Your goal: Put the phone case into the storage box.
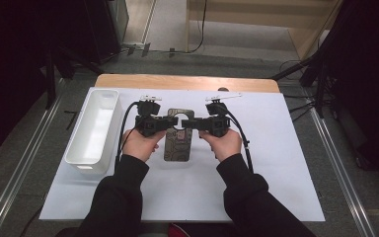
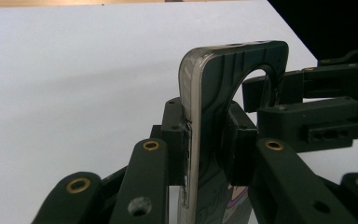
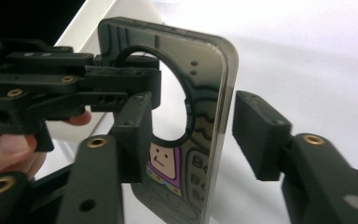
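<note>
Phone case [image 2: 214,93] clamped in left gripper [image 2: 209,144]

The table [image 1: 187,82] has a light wooden top, visible as a strip along its far edge. A white sheet [image 1: 256,168] covers most of the surface. On the sheet, at the left side, stands a white rectangular bin [image 1: 94,129], its long side running front to back.

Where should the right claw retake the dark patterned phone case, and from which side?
On the dark patterned phone case, grip its thin long edge beside the round camera cutout, coming from its right, opposite the left claw already clamping the other edge. The right claw straddles that edge, one pad apart.
</note>
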A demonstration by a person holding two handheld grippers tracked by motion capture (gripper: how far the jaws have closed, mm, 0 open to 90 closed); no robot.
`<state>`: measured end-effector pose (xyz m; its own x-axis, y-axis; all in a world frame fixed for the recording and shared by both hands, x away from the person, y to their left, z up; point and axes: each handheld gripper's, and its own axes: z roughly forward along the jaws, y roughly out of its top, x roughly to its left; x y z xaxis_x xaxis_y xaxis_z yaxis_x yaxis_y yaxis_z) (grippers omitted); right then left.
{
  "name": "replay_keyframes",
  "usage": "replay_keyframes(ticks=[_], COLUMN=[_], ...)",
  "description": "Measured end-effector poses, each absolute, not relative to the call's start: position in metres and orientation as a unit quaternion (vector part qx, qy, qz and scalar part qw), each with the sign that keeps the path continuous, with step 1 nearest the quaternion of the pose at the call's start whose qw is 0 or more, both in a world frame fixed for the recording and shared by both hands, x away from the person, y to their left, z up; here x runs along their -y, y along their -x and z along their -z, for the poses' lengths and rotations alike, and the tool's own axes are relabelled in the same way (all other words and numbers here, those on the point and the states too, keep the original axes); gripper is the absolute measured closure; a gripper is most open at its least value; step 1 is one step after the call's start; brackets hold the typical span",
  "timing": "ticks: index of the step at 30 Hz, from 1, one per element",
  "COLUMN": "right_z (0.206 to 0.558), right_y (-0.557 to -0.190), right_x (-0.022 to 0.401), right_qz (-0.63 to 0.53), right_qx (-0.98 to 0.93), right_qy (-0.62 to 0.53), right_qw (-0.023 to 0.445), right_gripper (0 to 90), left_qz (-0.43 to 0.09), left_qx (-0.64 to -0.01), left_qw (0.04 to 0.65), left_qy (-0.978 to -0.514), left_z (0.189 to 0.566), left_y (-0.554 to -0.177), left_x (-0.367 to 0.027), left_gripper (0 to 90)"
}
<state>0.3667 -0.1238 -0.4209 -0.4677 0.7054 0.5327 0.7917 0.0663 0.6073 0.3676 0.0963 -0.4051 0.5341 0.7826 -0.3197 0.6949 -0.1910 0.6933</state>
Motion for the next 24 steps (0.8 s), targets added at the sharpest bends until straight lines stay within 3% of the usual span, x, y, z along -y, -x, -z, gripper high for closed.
replay_keyframes(ticks=[12,24], right_z=[0.416,0.417], right_y=[-0.355,-0.34], right_x=[0.128,0.136], right_qz=[0.454,0.467], right_qx=[0.748,0.77], right_qy=[0.481,0.43], right_qw=[0.054,0.061], right_gripper=[33.5,32.1], left_qz=[-0.05,-0.043], left_qx=[-0.472,-0.461], left_qw=[0.423,0.429], left_qy=[-0.772,-0.775], left_z=[0.394,0.383], left_y=[-0.369,-0.369], left_x=[-0.103,-0.114], left_gripper=[73.9,73.7])
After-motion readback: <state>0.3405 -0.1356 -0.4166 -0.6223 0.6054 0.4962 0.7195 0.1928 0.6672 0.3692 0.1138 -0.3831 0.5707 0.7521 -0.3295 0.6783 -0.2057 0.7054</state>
